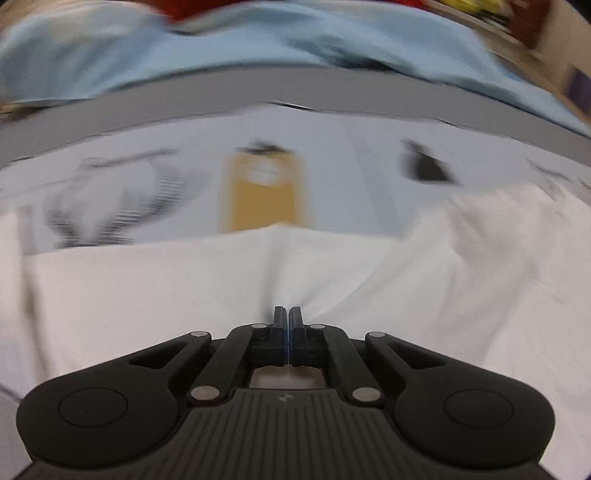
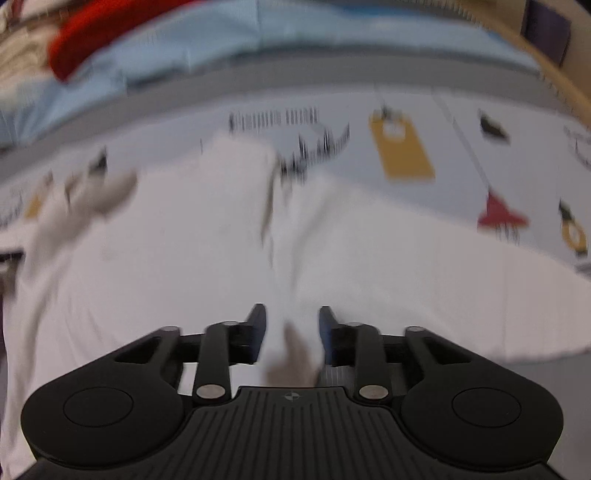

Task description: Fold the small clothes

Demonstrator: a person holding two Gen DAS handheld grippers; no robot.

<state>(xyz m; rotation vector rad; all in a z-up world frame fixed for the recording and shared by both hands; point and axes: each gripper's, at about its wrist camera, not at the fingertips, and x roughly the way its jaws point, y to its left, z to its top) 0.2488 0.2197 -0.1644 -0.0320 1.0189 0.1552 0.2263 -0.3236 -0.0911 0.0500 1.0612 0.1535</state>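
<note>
A white garment (image 1: 207, 291) lies spread on a patterned white mat (image 1: 332, 177). My left gripper (image 1: 287, 312) is shut on a pinch of the white garment, and creases run out from the fingertips. In the right wrist view the same white garment (image 2: 184, 258) fills the near field, blurred by motion. My right gripper (image 2: 291, 314) has its jaws apart, with a ridge of the cloth lying between the fingers; the jaws do not press it.
The mat carries printed shapes: a yellow rectangle (image 2: 400, 147), a red triangle (image 2: 500, 212), black marks. A grey border (image 1: 295, 88) edges the mat. Beyond it lies light blue fabric (image 1: 221, 48) and something red (image 2: 110, 29). Both views are motion-blurred.
</note>
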